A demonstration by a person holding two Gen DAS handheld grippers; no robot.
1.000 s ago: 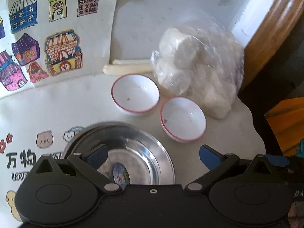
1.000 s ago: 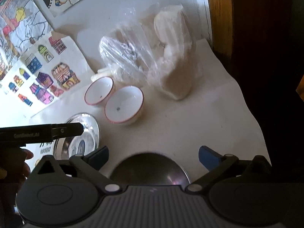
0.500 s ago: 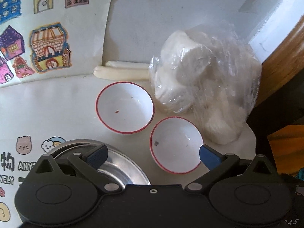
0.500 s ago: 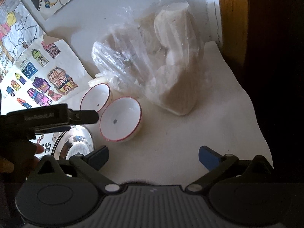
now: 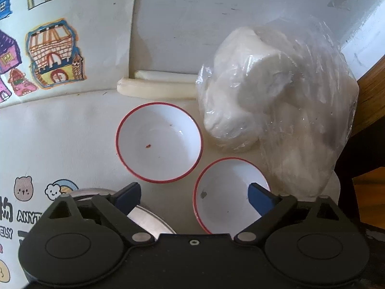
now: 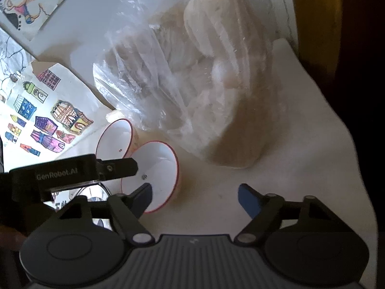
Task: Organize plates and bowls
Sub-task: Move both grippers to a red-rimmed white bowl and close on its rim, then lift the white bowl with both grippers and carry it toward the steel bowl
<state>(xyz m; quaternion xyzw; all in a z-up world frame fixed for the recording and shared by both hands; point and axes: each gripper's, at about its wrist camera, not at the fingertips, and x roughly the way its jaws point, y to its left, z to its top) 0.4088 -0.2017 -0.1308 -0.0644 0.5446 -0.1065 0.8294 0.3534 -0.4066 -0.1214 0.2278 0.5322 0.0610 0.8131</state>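
Two red-rimmed bowls, near bowl (image 5: pixel 226 192) and far bowl (image 5: pixel 158 142), sit beside the bag (image 5: pixel 276 110). Left gripper (image 5: pixel 193 196) and right gripper (image 6: pixel 195 196) fingers, just closing, stand apart, gripping nothing.

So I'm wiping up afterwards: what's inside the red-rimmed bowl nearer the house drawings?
The bowl holds no food, only a small reddish crumb and a few tiny specks on its white inside. Nothing covers its inside in the left wrist view; what lies beneath it cannot be seen.
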